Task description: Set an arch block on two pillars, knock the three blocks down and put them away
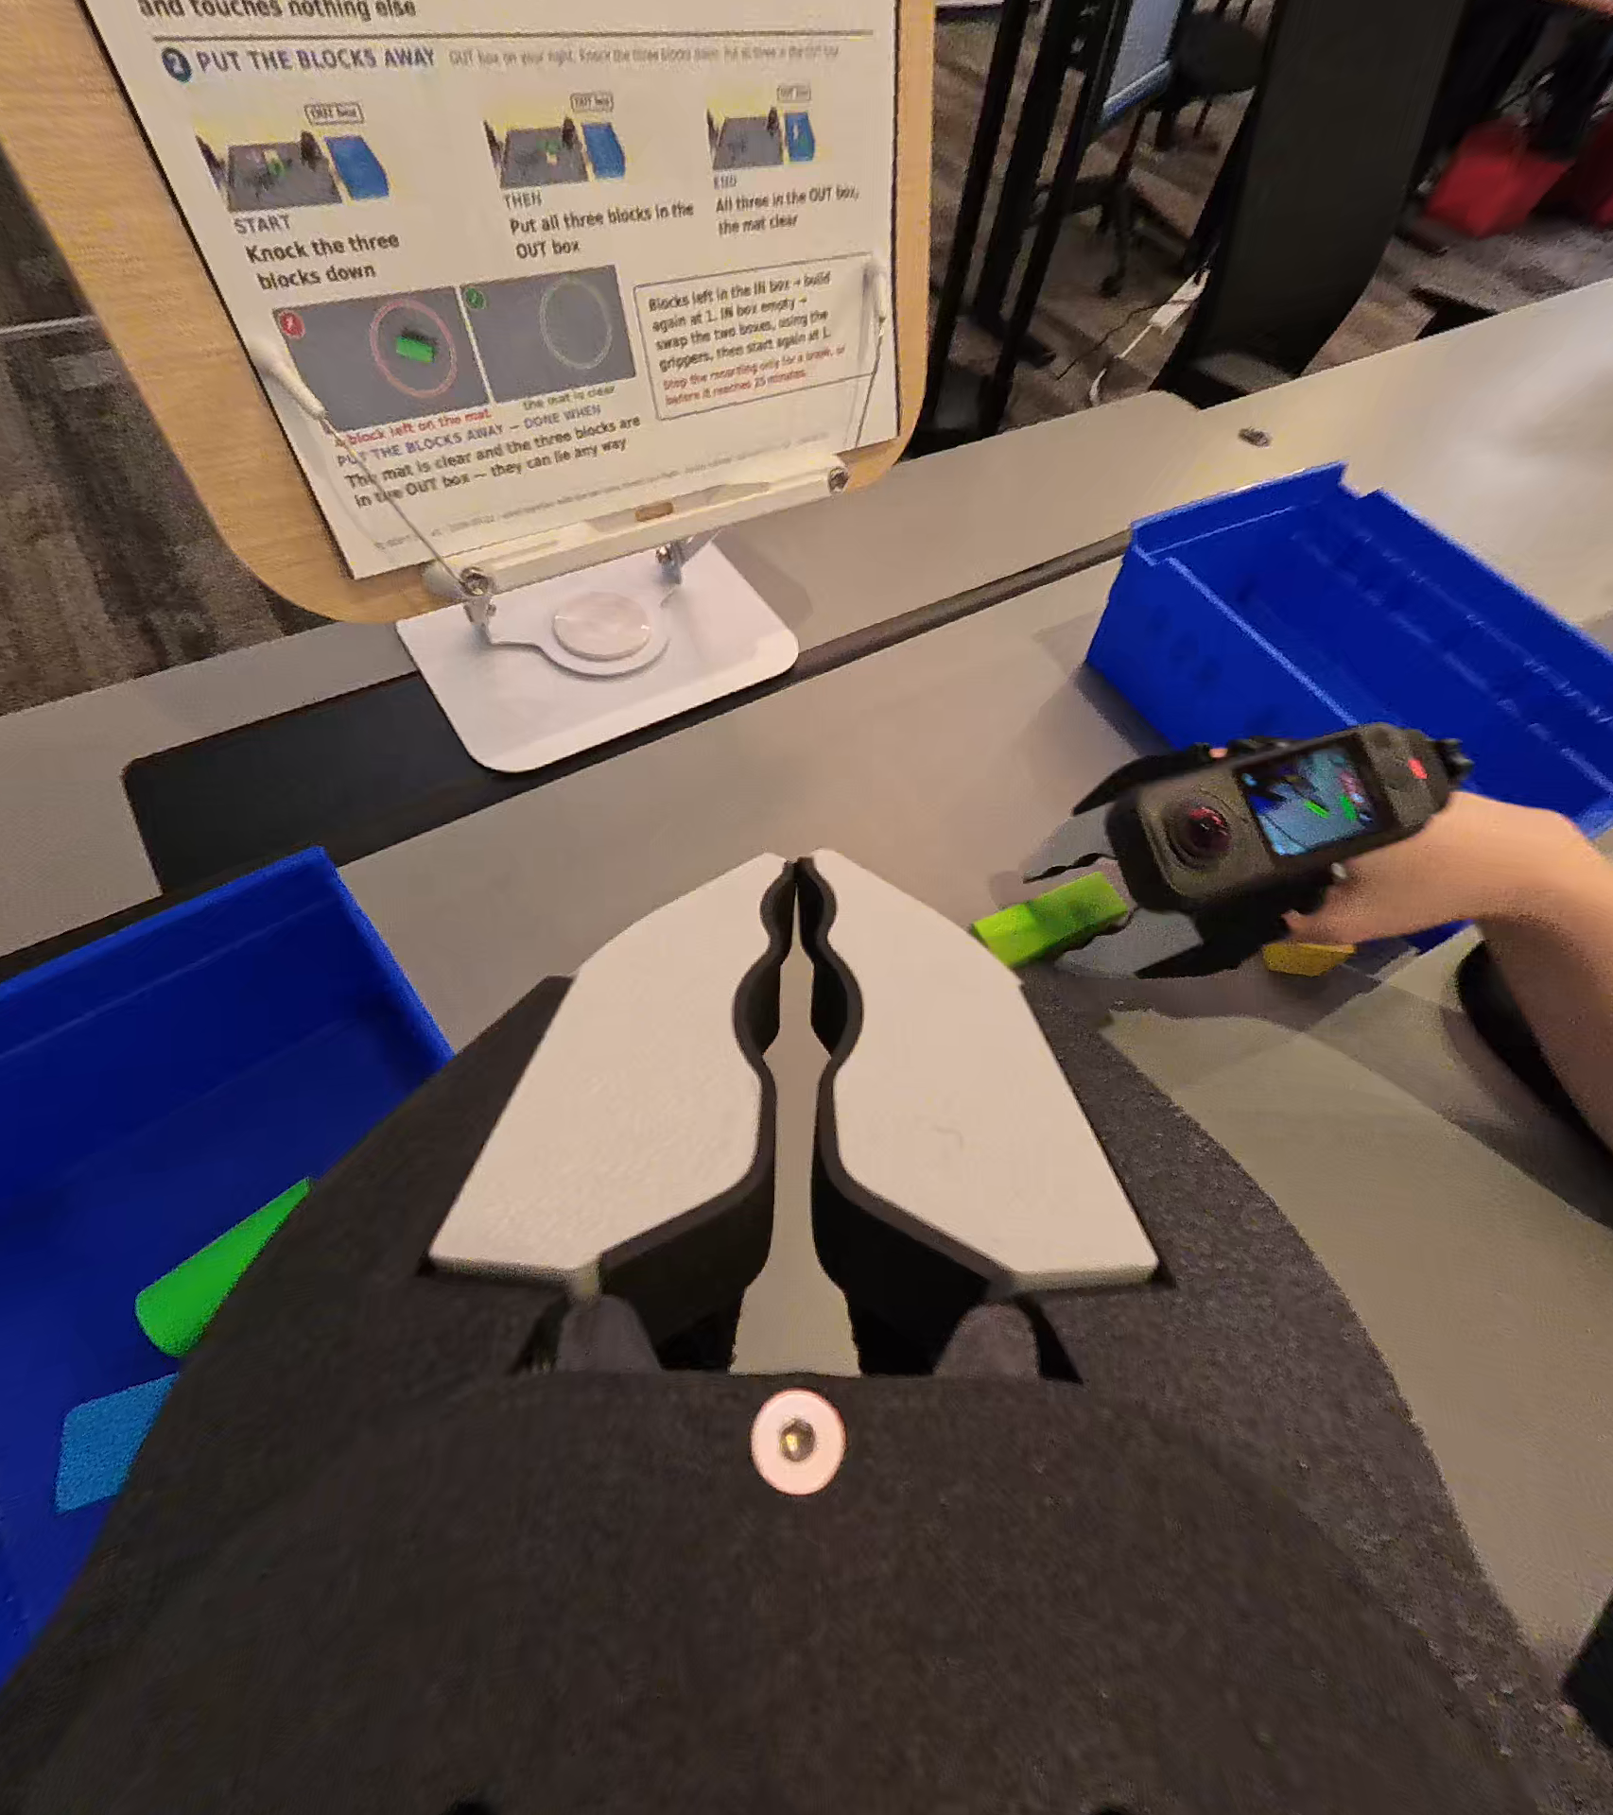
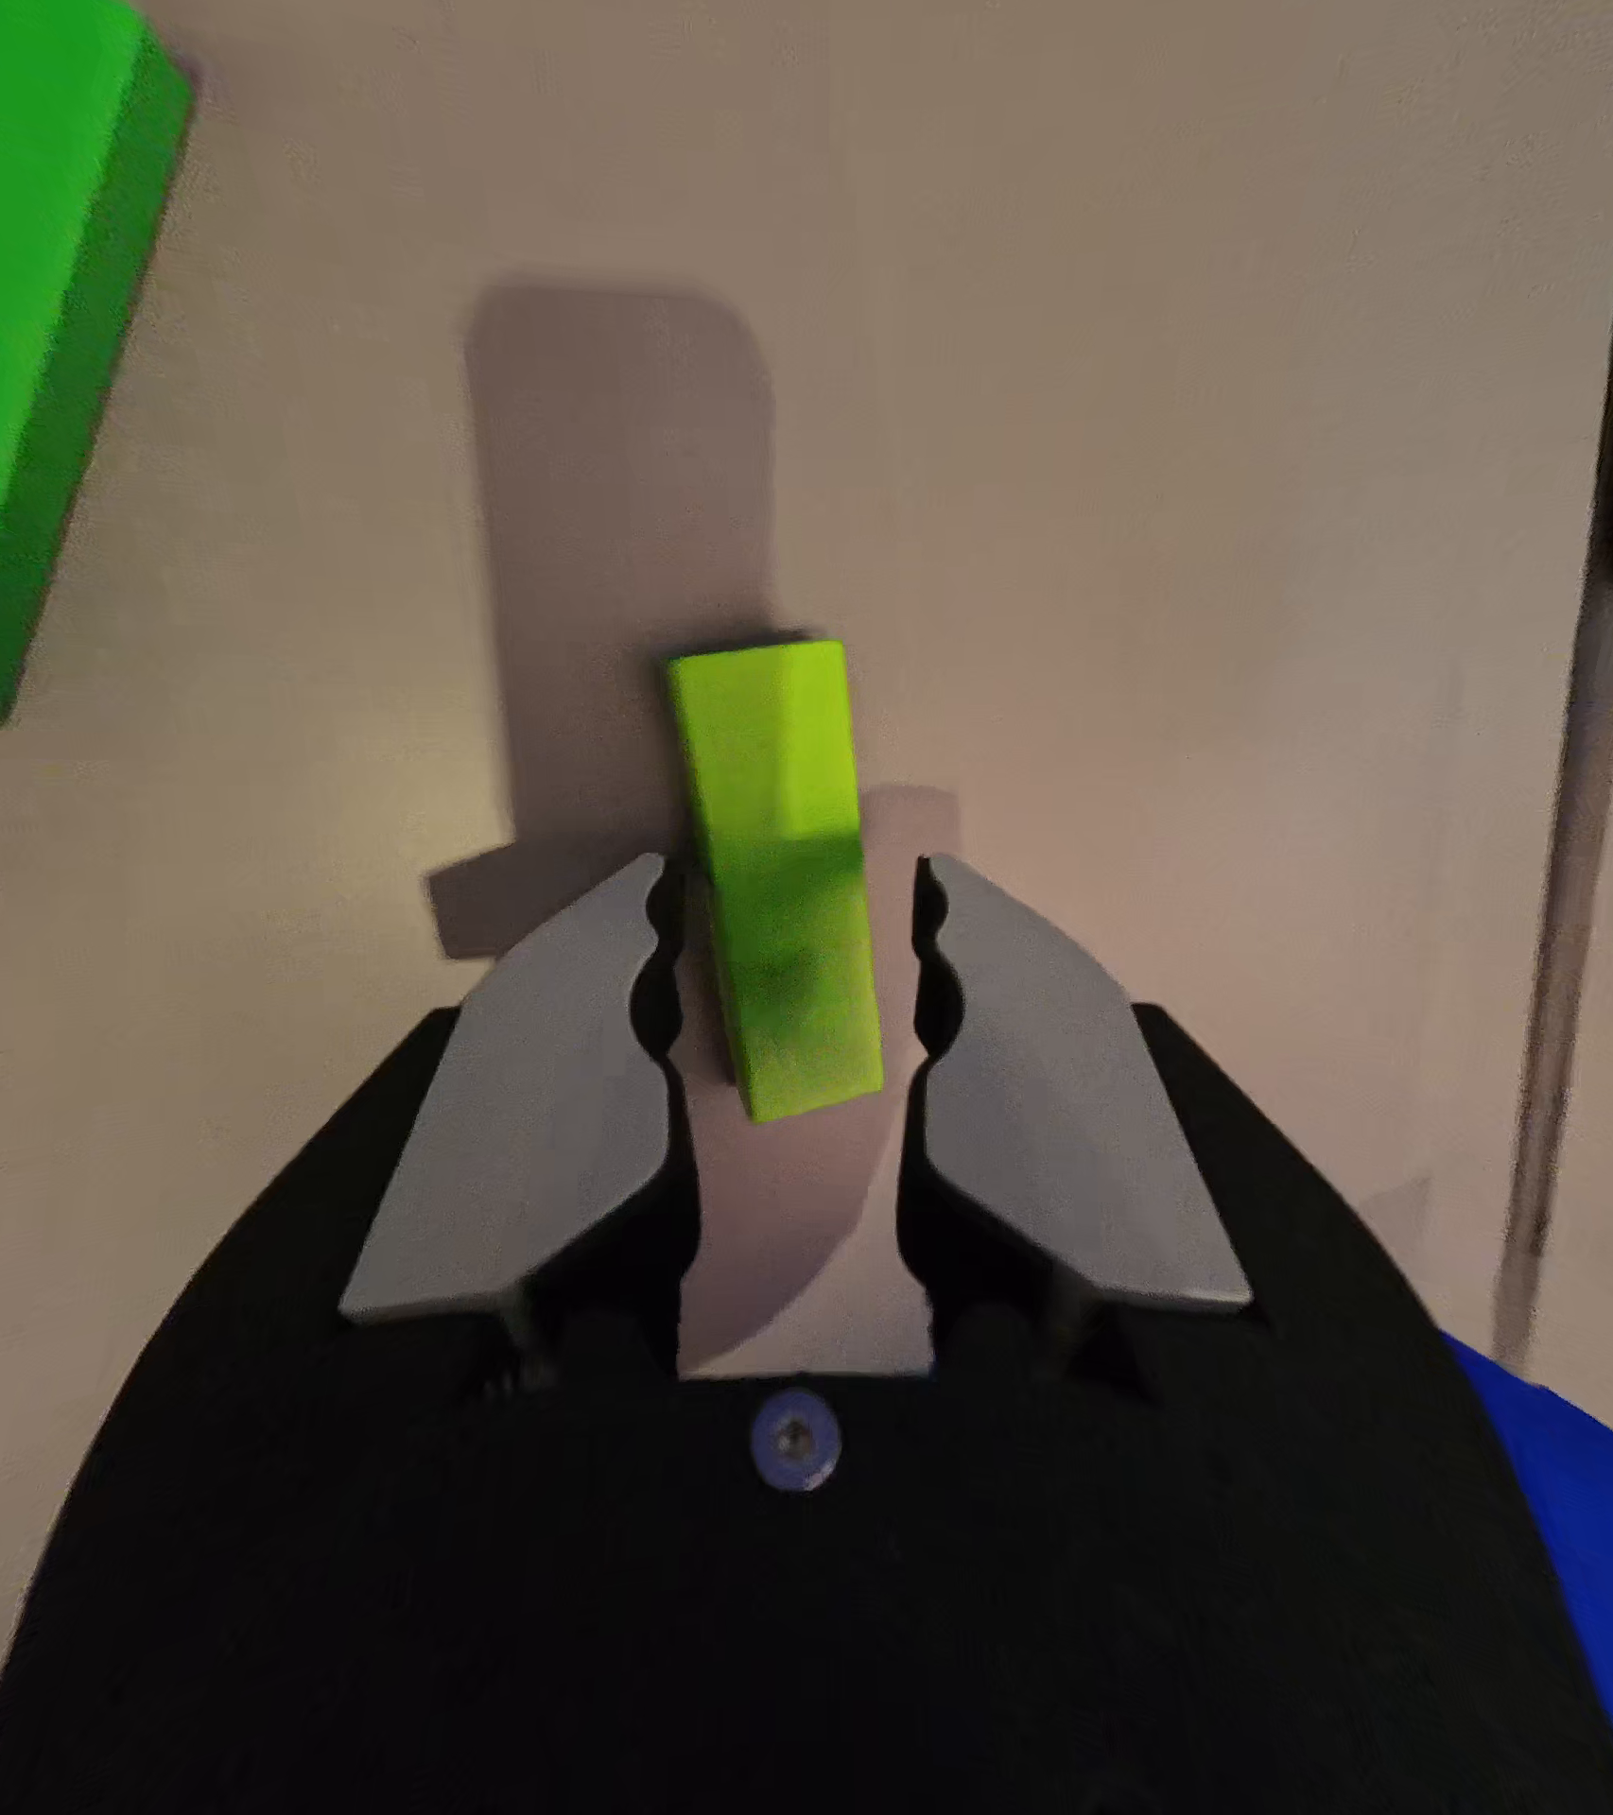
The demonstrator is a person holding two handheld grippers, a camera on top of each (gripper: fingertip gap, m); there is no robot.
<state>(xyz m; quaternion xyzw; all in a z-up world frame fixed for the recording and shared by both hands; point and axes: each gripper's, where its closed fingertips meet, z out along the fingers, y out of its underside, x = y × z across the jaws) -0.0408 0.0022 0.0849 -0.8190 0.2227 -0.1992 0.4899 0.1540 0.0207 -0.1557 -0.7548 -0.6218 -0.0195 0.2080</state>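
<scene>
1. The lime block [image 2: 788,884] lies flat on the desk [image 2: 1176,491], knocked down, between my right tool [image 2: 791,889]'s parted fingers, not yet gripped.
2. A bigger green block [image 2: 17,344] lies at ten o'clock, also waiting.
3. My left tool [image 1: 798,869] is closed, empty.
4. The blue box [image 1: 1372,629] at two o'clock looks empty; putting away remains.

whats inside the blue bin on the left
In the left bin, a green block and a blue block show near the left gripper. The gripper's body covers the rest of both blocks and much of the bin floor, so more may lie there.
</scene>
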